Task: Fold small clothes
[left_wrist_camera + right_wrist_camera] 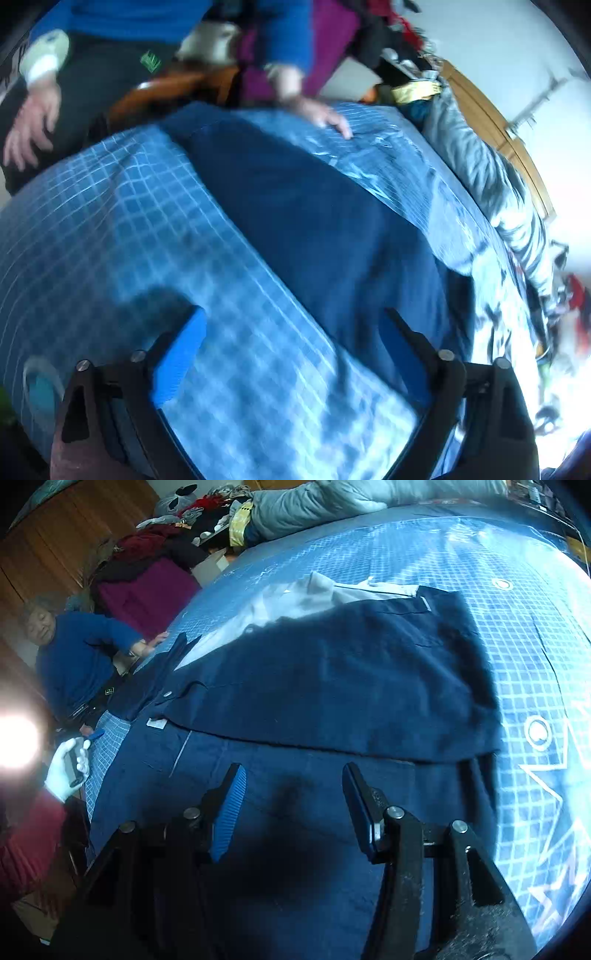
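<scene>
A dark navy garment (pixel 332 686) with a white lining and snap buttons lies spread flat on a blue grid mat (pixel 517 657); one panel is folded over the rest. My right gripper (pixel 293 797) hovers open just above its near part, nothing between the fingers. The left wrist view shows the same navy garment (pixel 314 221) running across the mat (pixel 110 229). My left gripper (pixel 295 339) is open above the mat beside the cloth's edge, its right finger over the navy fabric. That view is blurred.
A person in a blue top (pixel 77 653) sits at the mat's far side, one hand (pixel 325 114) resting on the mat. A gloved hand (pixel 68 771) holds the other gripper. A grey quilt (pixel 332 502) and piled clothes (pixel 155 546) lie beyond.
</scene>
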